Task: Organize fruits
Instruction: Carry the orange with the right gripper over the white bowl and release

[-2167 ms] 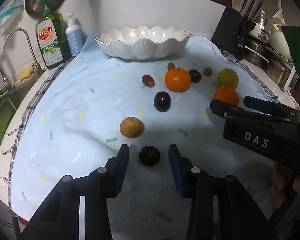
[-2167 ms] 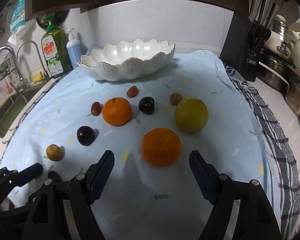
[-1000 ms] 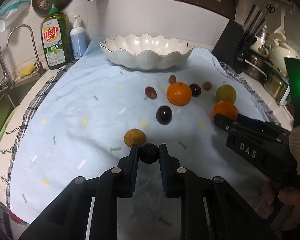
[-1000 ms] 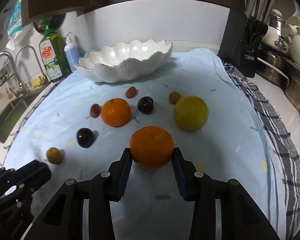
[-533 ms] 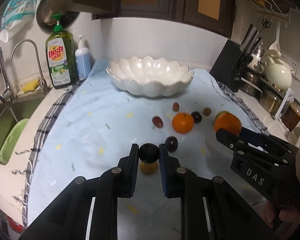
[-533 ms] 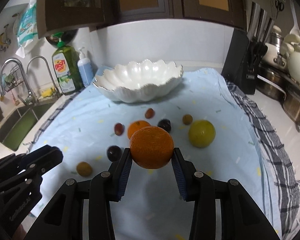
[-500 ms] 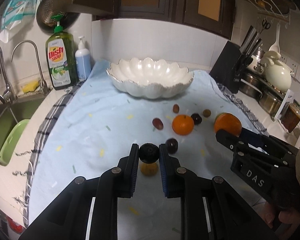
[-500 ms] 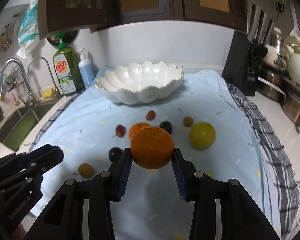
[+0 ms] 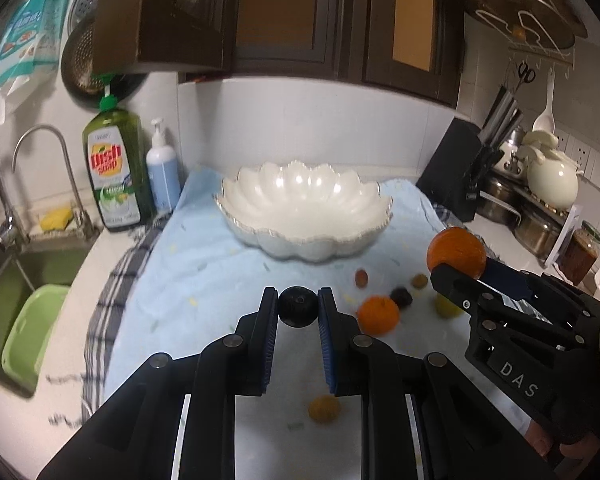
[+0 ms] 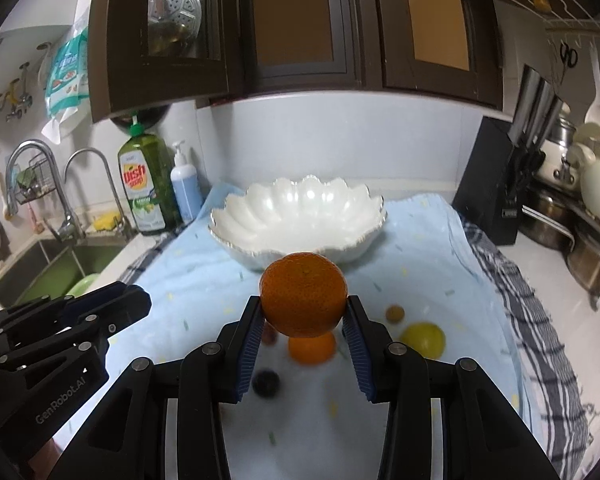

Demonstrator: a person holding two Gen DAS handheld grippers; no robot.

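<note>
My left gripper (image 9: 298, 312) is shut on a small black round fruit (image 9: 298, 310) and holds it high above the blue cloth (image 9: 204, 280). My right gripper (image 10: 304, 320) is shut on a large orange (image 10: 303, 294), also lifted; the orange also shows in the left wrist view (image 9: 456, 251). A white scalloped bowl (image 9: 260, 216) stands at the back of the cloth, beyond both grippers; it also shows in the right wrist view (image 10: 236, 220). On the cloth lie a second orange (image 9: 378, 314), a yellow fruit (image 10: 423, 338), dark plums (image 10: 266, 382) and small brown fruits (image 9: 324, 408).
A green dish soap bottle (image 9: 114, 176) and a blue pump bottle (image 9: 162, 178) stand at the back left by the sink (image 9: 24, 280). A black knife block (image 9: 466, 168), pots and a white kettle (image 9: 552, 178) are at the right. Dark cabinets (image 9: 300, 16) hang overhead.
Both grippers have risen higher above the cloth with their fruits still held, and moved toward the bowl. The fruits on the cloth have not moved.
</note>
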